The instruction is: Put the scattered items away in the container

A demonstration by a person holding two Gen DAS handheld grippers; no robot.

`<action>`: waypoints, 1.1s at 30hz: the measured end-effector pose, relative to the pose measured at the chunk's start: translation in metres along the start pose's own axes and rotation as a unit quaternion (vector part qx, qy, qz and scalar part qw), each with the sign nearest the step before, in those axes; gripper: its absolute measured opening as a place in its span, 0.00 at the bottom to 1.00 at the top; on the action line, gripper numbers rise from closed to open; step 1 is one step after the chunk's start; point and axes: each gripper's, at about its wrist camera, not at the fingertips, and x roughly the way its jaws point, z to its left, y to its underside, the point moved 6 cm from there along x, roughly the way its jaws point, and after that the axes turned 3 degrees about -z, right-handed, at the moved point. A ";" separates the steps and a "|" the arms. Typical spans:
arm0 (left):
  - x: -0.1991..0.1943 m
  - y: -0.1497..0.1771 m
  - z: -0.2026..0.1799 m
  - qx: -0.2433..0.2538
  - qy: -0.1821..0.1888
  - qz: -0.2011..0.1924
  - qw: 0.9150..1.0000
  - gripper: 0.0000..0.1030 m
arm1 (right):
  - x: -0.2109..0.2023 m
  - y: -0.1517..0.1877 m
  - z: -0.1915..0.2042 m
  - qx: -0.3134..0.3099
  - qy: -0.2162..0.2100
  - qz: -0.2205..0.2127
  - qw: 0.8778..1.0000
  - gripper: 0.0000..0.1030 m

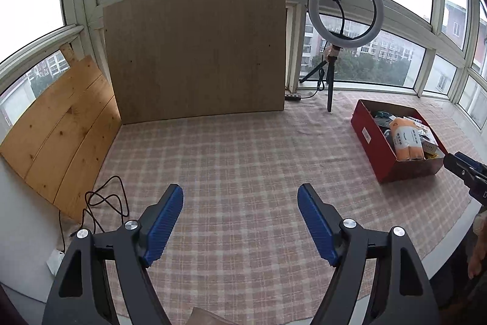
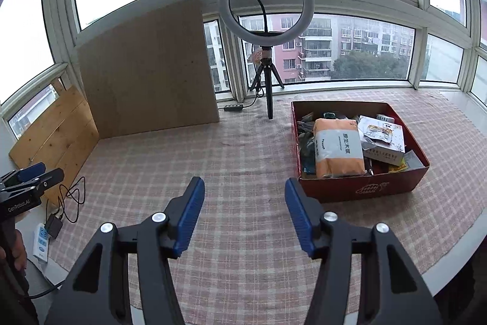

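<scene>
A red cardboard box (image 2: 365, 188) stands on the checked cloth at the right, filled with several items. Among them are an orange tissue pack (image 2: 338, 148) and white packets (image 2: 383, 139). In the left wrist view the same box (image 1: 374, 148) sits far right with the orange pack (image 1: 408, 142) inside. My left gripper (image 1: 240, 194) hovers open over bare cloth with nothing between its blue pads. My right gripper (image 2: 245, 188) is open too, just left of the box's near corner, holding nothing. Each gripper shows at the other view's edge: the right gripper (image 1: 465, 172) and the left gripper (image 2: 27, 181).
A ring light on a tripod (image 2: 266, 20) stands at the back by the windows. A brown board (image 1: 194, 51) and a pine panel (image 1: 57, 136) lean at the back left. Black cables (image 1: 103, 203) and a power strip (image 2: 41, 239) lie at the left edge.
</scene>
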 end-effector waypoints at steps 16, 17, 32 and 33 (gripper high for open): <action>-0.010 0.023 0.003 -0.024 0.000 0.018 1.000 0.74 | 0.001 0.016 0.019 -0.017 -0.015 0.013 1.000 0.56; -0.011 0.023 0.002 -0.023 -0.001 0.018 1.000 0.74 | 0.001 0.016 0.019 -0.016 -0.014 0.013 1.000 0.56; 0.002 0.021 0.004 -0.018 -0.005 0.023 1.000 0.74 | 0.017 0.018 0.020 -0.009 -0.016 0.026 0.999 0.56; 0.003 0.020 0.005 -0.019 -0.006 0.022 1.000 0.74 | 0.019 0.018 0.021 -0.009 -0.016 0.027 0.999 0.56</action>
